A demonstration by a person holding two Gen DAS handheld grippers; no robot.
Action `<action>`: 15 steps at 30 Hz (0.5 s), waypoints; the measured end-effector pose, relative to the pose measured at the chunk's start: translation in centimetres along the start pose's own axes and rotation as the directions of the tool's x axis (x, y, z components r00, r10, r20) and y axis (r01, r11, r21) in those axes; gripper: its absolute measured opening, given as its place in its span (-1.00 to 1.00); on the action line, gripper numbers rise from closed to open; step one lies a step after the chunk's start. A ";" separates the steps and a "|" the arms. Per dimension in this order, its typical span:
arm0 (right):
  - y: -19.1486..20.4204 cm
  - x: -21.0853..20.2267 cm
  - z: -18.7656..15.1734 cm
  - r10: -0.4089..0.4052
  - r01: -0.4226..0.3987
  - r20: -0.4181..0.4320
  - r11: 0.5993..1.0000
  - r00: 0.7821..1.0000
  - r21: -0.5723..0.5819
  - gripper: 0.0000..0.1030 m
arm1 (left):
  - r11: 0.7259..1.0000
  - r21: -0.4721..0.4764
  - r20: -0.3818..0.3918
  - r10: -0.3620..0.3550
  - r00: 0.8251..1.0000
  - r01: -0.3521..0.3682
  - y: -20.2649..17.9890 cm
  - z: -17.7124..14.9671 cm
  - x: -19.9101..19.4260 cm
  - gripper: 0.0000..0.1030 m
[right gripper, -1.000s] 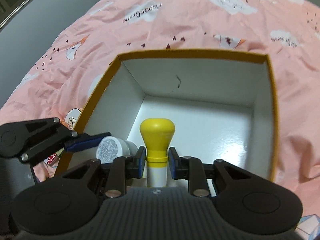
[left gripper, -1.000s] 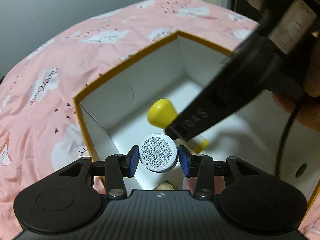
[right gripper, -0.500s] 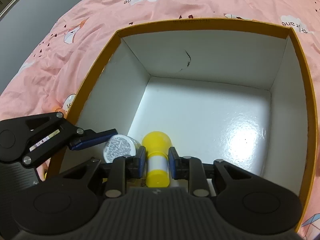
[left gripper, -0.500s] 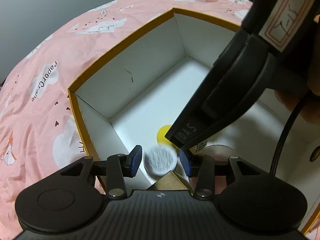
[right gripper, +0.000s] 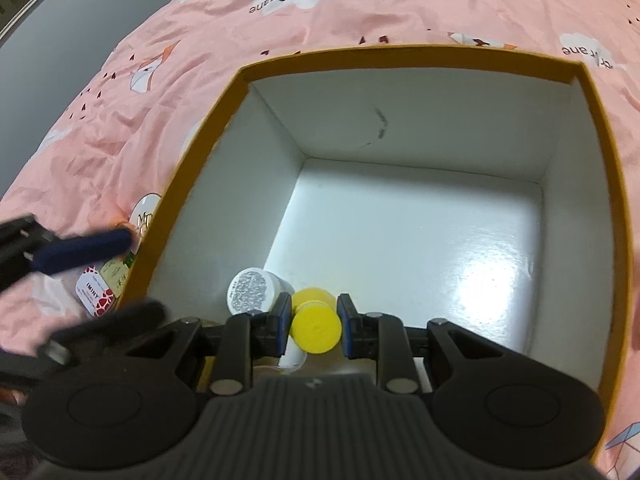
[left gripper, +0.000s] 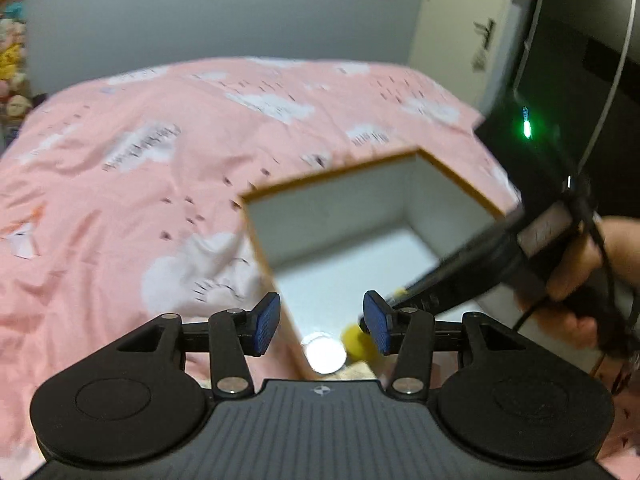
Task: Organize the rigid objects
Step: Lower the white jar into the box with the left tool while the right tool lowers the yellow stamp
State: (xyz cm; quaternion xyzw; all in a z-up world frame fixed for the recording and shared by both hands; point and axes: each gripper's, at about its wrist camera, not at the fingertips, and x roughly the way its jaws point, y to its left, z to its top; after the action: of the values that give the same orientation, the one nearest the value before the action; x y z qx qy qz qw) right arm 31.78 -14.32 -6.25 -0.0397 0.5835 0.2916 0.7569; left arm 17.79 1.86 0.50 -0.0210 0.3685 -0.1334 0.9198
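Left wrist | pink bedspread (left gripper: 120,184), grey wall (left gripper: 200,20) | left gripper (left gripper: 320,322) opening, empty | right gripper (right gripper: 313,326) clamps yellow-capped bottle (right gripper: 316,322)

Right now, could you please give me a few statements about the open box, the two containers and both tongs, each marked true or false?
1. The small white round jar lies inside the orange-rimmed white cardboard box. True.
2. The left tongs grip the jar. False: their jaws are opening with nothing between them; the jar lies on the box floor.
3. The right tongs are closed on the yellow-capped white bottle. True.
4. The box stands on a bare wooden table. False: it rests on a pink patterned bedspread.
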 end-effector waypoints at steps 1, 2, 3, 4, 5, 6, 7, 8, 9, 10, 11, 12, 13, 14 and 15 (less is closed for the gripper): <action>0.2 0.1 0.1 -0.006 0.006 0.001 1.000 1.000 -0.004 -0.55 | 1.000 -0.020 0.008 -0.001 1.000 0.001 0.5 0.0 -0.4 0.11; 0.5 0.2 0.1 -0.018 0.018 0.006 1.000 1.000 -0.010 -0.55 | 0.999 -0.039 0.009 -0.006 1.000 0.006 0.9 0.1 -0.6 0.10; 0.7 0.2 0.2 -0.025 0.026 0.010 1.000 1.000 -0.014 -0.55 | 0.999 -0.053 0.006 -0.008 1.000 0.009 1.3 0.1 -0.6 0.09; 0.8 0.3 0.3 -0.031 0.032 0.012 0.999 0.999 -0.018 -0.55 | 0.998 -0.058 -0.002 -0.005 1.000 0.005 1.5 0.1 -0.6 0.03; 1.0 0.3 0.4 -0.037 0.037 0.012 0.999 0.999 -0.022 -0.55 | 0.998 -0.058 -0.010 0.000 1.000 0.000 1.7 0.0 -0.5 -0.07; 1.1 0.4 0.4 -0.040 0.040 0.012 0.999 0.999 -0.022 -0.55 | 0.998 -0.058 -0.017 0.002 1.000 -0.003 1.9 0.0 -0.2 -0.10; 1.1 0.4 0.6 -0.041 0.041 0.012 0.999 0.999 -0.021 -0.55 | 0.998 -0.061 -0.024 -0.002 1.000 0.000 2.1 -0.2 0.0 -0.13; 1.2 0.5 0.7 -0.038 0.038 0.011 0.999 0.999 -0.021 -0.55 | 0.998 -0.065 -0.029 -0.009 1.000 0.007 2.1 -0.4 0.3 -0.16; 1.2 0.6 0.8 -0.036 0.036 0.010 0.999 0.999 -0.023 -0.56 | 0.997 -0.070 -0.035 -0.017 0.999 0.014 2.1 -0.6 0.5 -0.19; 1.3 0.7 0.9 -0.040 0.040 0.009 0.999 0.999 -0.025 -0.56 | 0.997 -0.074 -0.042 -0.022 0.999 0.019 2.1 -0.8 0.5 -0.23; 1.4 0.9 1.1 -0.046 0.046 0.003 0.999 0.999 -0.029 -0.56 | 0.997 -0.078 -0.048 -0.024 0.999 0.020 2.1 -1.0 0.5 -0.26; 1.5 0.9 1.2 -0.047 0.047 0.000 0.998 0.999 -0.032 -0.56 | 0.996 -0.083 -0.052 -0.025 0.998 0.020 2.1 -1.1 0.6 -0.26; 1.6 1.0 1.3 -0.049 0.049 -0.005 0.998 0.999 -0.038 -0.56 | 0.996 -0.090 -0.055 -0.024 0.998 0.019 2.1 -1.2 0.8 -0.27; 1.7 1.0 1.4 -0.055 0.055 -0.011 0.998 0.998 -0.043 -0.56 | 0.995 -0.098 -0.058 -0.024 0.998 0.019 2.1 -1.3 0.8 -0.28; 1.8 1.0 1.4 -0.060 0.060 -0.012 0.997 0.998 -0.044 -0.56 | 0.994 -0.104 -0.059 -0.025 0.998 0.019 2.2 -1.3 0.8 -0.29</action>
State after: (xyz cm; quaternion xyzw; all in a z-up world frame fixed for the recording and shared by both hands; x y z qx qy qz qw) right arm 32.26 -11.93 -6.19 -0.0755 0.5806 0.2810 0.7604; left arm 17.95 3.84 -1.30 -0.0684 0.4023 -0.1251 0.9043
